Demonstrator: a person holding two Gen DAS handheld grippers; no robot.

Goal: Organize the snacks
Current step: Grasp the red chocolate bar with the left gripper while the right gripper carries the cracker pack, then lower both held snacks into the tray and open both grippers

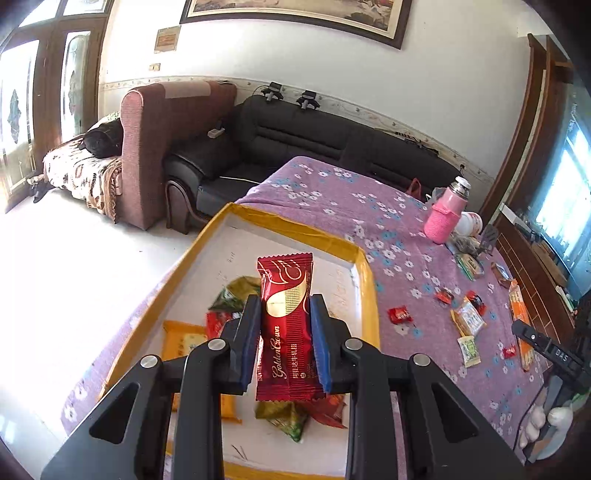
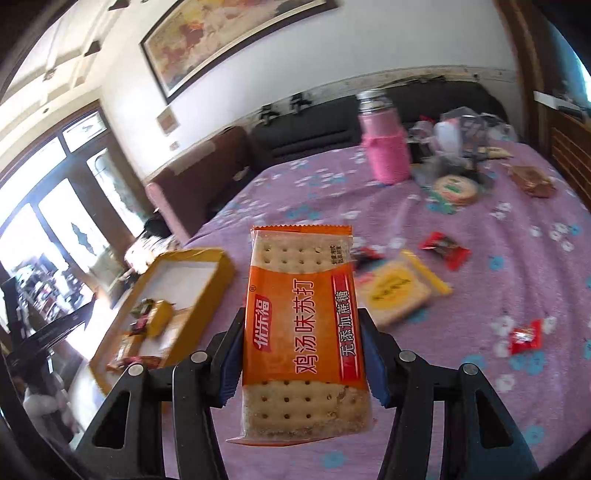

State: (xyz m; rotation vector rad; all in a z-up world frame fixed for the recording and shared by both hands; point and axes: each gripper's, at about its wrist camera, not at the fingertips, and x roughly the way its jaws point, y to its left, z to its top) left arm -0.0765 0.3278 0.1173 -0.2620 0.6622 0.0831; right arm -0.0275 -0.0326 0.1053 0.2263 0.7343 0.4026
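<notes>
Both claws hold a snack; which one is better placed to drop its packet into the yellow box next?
Left. The left claw holds the red wafer packet directly over the yellow box; the right claw's cracker pack hangs over tablecloth.

The tray (image 1: 364, 266) is open from above, with bare floor at its far end and snacks (image 1: 284, 413) crowding the near part. A pink bottle (image 2: 386, 147) stands, blurred, beyond loose packets (image 2: 399, 291) scattered over the table (image 2: 517, 266).

pink bottle (image 1: 445, 214), black sofa (image 1: 314, 140), framed painting (image 1: 295, 14), floral tablecloth (image 1: 332, 192)
</notes>
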